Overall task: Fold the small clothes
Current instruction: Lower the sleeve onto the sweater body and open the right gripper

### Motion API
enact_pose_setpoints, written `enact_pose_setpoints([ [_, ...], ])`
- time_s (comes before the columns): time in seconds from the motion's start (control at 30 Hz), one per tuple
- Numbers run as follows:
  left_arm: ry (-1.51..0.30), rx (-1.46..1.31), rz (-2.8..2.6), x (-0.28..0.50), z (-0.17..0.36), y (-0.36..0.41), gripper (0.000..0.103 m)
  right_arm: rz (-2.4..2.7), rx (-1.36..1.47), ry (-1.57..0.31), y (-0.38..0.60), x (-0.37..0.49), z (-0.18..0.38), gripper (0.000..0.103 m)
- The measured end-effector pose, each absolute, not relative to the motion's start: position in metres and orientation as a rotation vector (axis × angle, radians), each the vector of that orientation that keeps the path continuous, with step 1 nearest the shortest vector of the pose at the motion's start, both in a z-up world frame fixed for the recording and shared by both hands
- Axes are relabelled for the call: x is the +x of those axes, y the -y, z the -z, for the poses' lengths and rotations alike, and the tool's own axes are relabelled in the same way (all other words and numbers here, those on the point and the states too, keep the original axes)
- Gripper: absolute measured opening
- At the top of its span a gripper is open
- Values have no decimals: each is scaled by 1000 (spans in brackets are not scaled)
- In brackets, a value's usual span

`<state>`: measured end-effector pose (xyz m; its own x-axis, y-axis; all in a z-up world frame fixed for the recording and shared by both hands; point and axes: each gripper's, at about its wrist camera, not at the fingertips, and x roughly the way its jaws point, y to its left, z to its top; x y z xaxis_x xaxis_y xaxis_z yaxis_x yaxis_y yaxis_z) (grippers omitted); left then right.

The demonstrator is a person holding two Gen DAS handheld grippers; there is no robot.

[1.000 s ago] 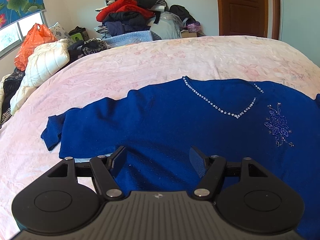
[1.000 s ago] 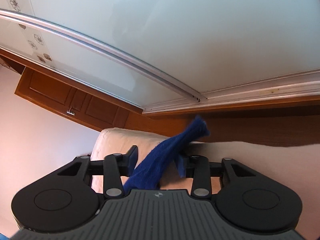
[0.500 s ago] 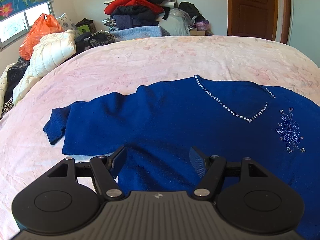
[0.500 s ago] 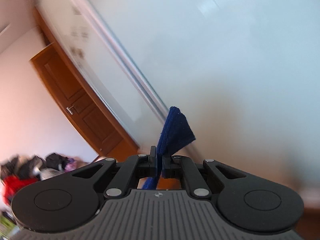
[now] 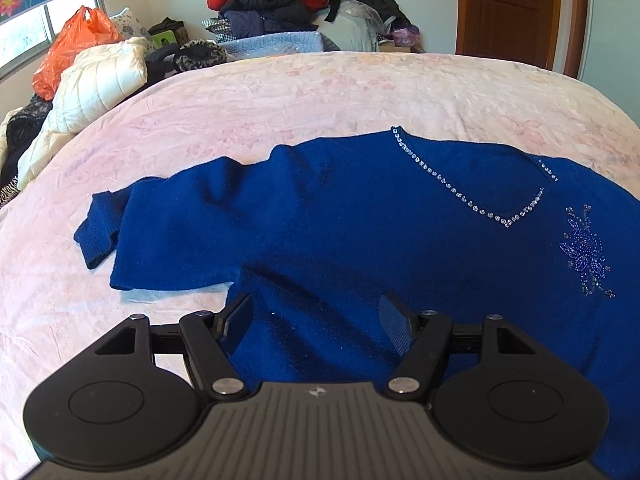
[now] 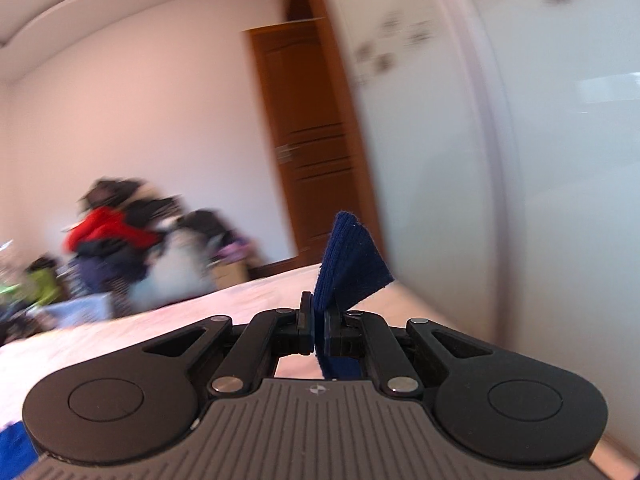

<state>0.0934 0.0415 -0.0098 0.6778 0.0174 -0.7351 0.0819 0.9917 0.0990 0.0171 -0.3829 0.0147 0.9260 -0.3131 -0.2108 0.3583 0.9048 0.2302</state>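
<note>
A royal-blue knitted sweater with a rhinestone-trimmed V neckline and a beaded flower on its chest lies spread front-up on a bed covered with a pale pink floral bedspread. One sleeve is folded back across the bedspread, its ribbed cuff turned under at the far end. The left gripper hangs just above the sweater's lower body with its jaws set wide and nothing between them; blue knit fills the gap below. The right gripper is lifted and points nearly level toward a brown wooden door, its jaws clamped tight on a ribbed blue sleeve cuff that fans out beyond the tips. A blurred pile of red and dark clothes sits past the bed's far edge.
</note>
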Motion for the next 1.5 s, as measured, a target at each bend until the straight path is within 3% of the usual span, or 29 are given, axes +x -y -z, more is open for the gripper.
enact_pose_setpoints([
  [0.53, -857, 123, 14, 93, 23, -41, 69, 19, 169, -385, 223, 82, 1, 9],
  [1.5, -863, 77, -77, 85, 19, -95, 69, -267, -219, -442, 41, 156, 10, 9],
])
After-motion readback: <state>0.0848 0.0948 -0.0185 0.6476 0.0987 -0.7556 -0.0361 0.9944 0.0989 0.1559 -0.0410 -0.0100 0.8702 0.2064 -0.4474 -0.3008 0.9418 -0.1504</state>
